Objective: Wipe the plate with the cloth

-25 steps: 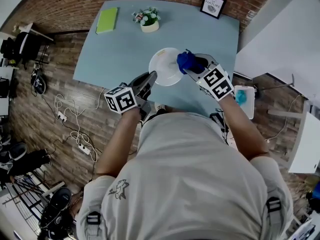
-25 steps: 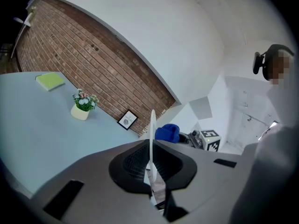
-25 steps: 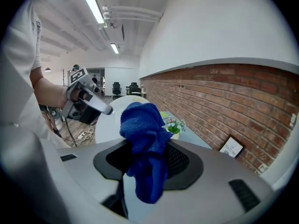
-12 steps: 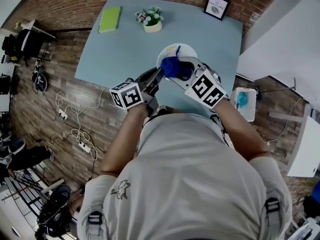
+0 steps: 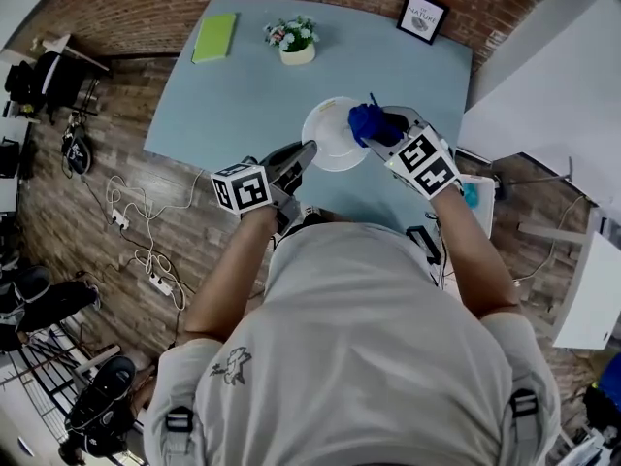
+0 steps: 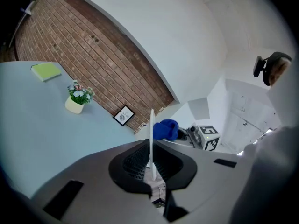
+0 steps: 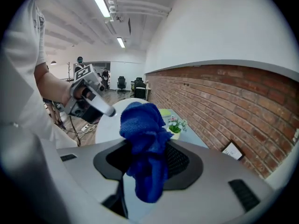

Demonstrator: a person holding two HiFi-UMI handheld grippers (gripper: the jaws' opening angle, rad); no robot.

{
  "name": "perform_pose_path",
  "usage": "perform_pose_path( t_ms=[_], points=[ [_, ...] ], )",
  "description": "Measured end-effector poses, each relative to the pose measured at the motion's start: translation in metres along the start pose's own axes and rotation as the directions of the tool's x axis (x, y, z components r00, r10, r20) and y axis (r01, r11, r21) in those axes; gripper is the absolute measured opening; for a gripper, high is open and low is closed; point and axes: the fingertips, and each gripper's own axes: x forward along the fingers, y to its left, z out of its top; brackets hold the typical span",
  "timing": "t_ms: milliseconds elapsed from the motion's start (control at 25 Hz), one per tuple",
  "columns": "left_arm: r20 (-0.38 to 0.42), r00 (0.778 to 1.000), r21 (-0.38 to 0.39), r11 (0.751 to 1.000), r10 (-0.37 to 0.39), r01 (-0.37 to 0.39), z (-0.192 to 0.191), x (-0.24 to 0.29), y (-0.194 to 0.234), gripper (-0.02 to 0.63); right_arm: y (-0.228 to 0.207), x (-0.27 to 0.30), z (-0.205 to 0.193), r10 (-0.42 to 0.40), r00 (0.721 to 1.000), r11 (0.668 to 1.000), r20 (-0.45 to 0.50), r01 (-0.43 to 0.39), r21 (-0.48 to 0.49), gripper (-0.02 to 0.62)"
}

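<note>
A white plate [image 5: 330, 136] is held up over the blue-grey table [image 5: 233, 95], tilted on edge. My left gripper [image 5: 305, 151] grips its near-left rim; in the left gripper view the plate [image 6: 151, 134] stands edge-on between the pads, and the jaws are opening a trifle while still pressing on it. My right gripper [image 5: 381, 124] is shut on a bunched blue cloth [image 5: 366, 121], which sits against the plate's right rim. In the right gripper view the cloth [image 7: 144, 139] hangs from the jaws in front of the plate [image 7: 108, 122], with the left gripper [image 7: 88, 99] beyond.
At the table's far side lie a green notebook [image 5: 213, 37], a small flower pot [image 5: 295, 40] and a framed picture [image 5: 424, 16]. A white box [image 5: 475, 200] with something teal sits to the right. Cables [image 5: 136, 231] trail over the wooden floor at the left.
The right gripper swept the cloth left across the plate's face, then back to its right rim. The left gripper has kept its hold on the plate with little movement.
</note>
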Motion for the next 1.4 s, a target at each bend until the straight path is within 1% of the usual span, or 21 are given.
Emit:
perform_pose_path(
  t_ms=[80,160,240,320,400,480,560,640,720,840,960,1040,1120,1240,1320,1400],
  points=[
    [-0.021,1.000,-0.006,1.000,-0.014,0.014,-0.008,0.005,-0.004,0.020,-0.006,0.000,0.016,-0.017,1.000,0.999,0.017,0.018,-0.037,0.181],
    [-0.039,0.999,-0.013,0.999,-0.030,0.029,-0.014,0.011,-0.008,0.020,-0.003,0.000,0.033,-0.014,0.999,0.997,0.041,0.017,-0.078,0.181],
    [-0.048,0.998,-0.013,0.999,-0.042,0.041,-0.015,0.018,-0.012,0.019,0.008,0.002,0.046,0.015,0.998,0.994,0.064,-0.008,-0.113,0.181],
    [-0.040,0.998,-0.010,0.999,-0.045,0.045,-0.009,0.021,-0.013,0.018,0.027,0.007,0.053,0.068,0.995,0.988,0.072,-0.057,-0.145,0.181],
    [-0.018,0.999,-0.009,0.999,-0.036,0.036,0.000,0.020,-0.011,0.017,0.048,0.014,0.051,0.121,0.990,0.981,0.066,-0.109,-0.163,0.181],
    [0.010,1.000,-0.024,0.999,-0.026,0.026,0.009,0.015,-0.005,0.017,0.059,0.017,0.045,0.151,0.987,0.978,0.051,-0.141,-0.156,0.181],
    [0.036,0.999,-0.058,0.998,-0.019,0.021,0.015,0.008,0.003,0.016,0.063,0.020,0.032,0.177,0.984,0.975,0.011,-0.174,-0.138,0.181],
    [0.049,0.999,-0.063,0.998,-0.006,0.009,0.020,0.000,0.009,0.017,0.063,0.022,0.014,0.191,0.981,0.973,-0.041,-0.195,-0.121,0.181],
    [0.041,0.999,-0.046,0.999,0.002,0.000,0.020,-0.004,0.012,0.017,0.053,0.022,0.000,0.173,0.982,0.979,-0.077,-0.180,-0.100,0.181],
    [0.005,1.000,-0.040,0.999,0.006,-0.006,0.009,-0.007,0.016,0.017,0.026,0.018,-0.005,0.103,0.990,0.991,-0.096,-0.110,-0.074,0.181],
    [-0.024,1.000,-0.056,0.998,-0.015,0.013,-0.003,-0.005,0.014,0.018,0.006,0.017,0.008,0.040,0.995,0.995,-0.088,-0.048,-0.090,0.181],
    [-0.031,0.999,-0.061,0.998,-0.033,0.031,-0.006,-0.002,0.010,0.018,0.010,0.019,0.024,0.036,0.997,0.991,-0.069,-0.044,-0.126,0.181],
    [-0.027,0.999,-0.052,0.998,-0.039,0.037,-0.003,0.001,0.006,0.018,0.027,0.023,0.038,0.067,0.997,0.984,-0.049,-0.074,-0.162,0.181],
    [0.005,1.000,-0.037,0.999,-0.030,0.030,0.011,-0.001,0.005,0.017,0.060,0.029,0.045,0.144,0.989,0.970,-0.039,-0.148,-0.190,0.181],
    [0.027,0.999,-0.029,0.999,-0.024,0.024,0.021,-0.005,0.007,0.017,0.073,0.030,0.038,0.180,0.982,0.964,-0.055,-0.187,-0.189,0.181],
    [0.041,0.999,-0.014,1.000,-0.015,0.015,0.029,-0.011,0.010,0.017,0.077,0.029,0.024,0.206,0.975,0.962,-0.083,-0.217,-0.166,0.181]
  ],
)
